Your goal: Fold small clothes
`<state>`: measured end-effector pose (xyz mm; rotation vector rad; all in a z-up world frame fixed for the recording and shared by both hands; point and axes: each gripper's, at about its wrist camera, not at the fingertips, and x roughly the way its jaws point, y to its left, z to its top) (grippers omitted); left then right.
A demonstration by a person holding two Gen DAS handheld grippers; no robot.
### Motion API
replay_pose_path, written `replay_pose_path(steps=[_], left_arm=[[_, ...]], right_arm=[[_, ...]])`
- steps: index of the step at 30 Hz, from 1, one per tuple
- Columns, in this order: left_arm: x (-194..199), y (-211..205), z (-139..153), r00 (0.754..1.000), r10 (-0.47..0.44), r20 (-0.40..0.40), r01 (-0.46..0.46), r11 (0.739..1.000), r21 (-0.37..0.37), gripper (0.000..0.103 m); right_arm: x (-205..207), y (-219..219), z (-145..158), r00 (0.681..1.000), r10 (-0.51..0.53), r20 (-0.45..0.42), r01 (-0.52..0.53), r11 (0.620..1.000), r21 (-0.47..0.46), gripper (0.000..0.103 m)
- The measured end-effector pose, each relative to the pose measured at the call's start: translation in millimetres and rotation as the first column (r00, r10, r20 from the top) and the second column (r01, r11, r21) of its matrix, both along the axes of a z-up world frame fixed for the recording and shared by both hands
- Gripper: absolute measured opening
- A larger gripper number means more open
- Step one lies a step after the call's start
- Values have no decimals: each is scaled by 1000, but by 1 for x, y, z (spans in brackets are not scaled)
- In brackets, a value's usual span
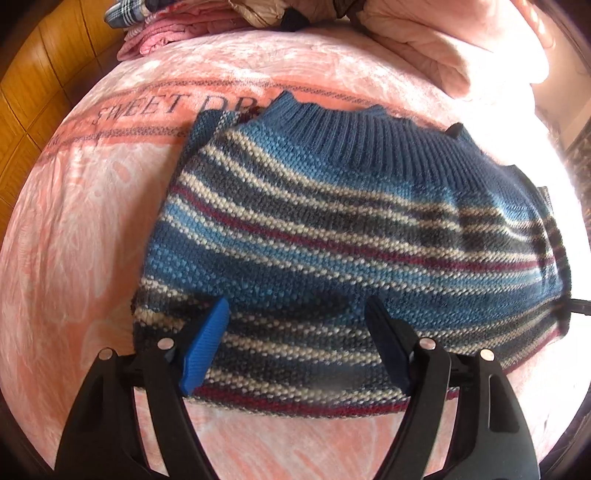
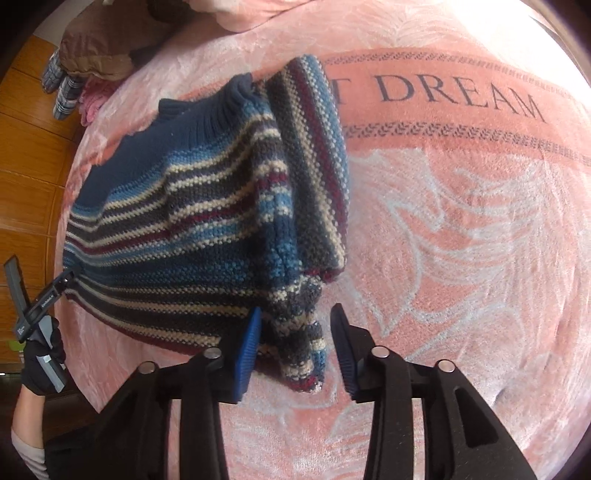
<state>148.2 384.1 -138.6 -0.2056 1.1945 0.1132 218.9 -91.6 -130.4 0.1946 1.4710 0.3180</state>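
Observation:
A small striped knit sweater [image 1: 332, 229], blue, cream, grey and maroon with a ribbed navy collar [image 1: 354, 133], lies flat on a pink blanket [image 1: 81, 229] printed with "SWEET DREAM". My left gripper [image 1: 295, 314] stands open over the sweater's hem, fingers wide apart with nothing pinched. In the right wrist view the sweater [image 2: 177, 229] has one sleeve [image 2: 314, 155] folded along its right side. My right gripper [image 2: 295, 317] is open, and the sleeve's cuff end [image 2: 303, 362] lies between its fingers. A gloved hand [image 2: 40, 354] holds the left tool at the sweater's far edge.
Folded pink clothes [image 1: 173, 33] and a plaid item [image 1: 125, 13] are stacked at the blanket's back left. A puffy pink quilt [image 1: 424, 48] lies at the back right. A brown cushion [image 2: 96, 48] sits by the bed's edge, with wooden floor [image 2: 26, 166] beyond.

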Motion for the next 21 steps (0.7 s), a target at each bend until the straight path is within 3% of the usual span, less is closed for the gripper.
replay_pose_path(steps=[1,4,21], left_arm=[[4,-2,2,1000,1,8,0,1000,-6,76],[14,-1,6,1000,17,18,-16,999,-38,76],[35,-1,-16,1000,-1,-3,1,999,-39,77]], right_arm=[[4,-3,7,1000,-18,22,17,1000,13,67],[18,-9,15,997,-64,52,62,997,39,74],[45,-10,-43,988,-146,-48,150,984,91,75]])
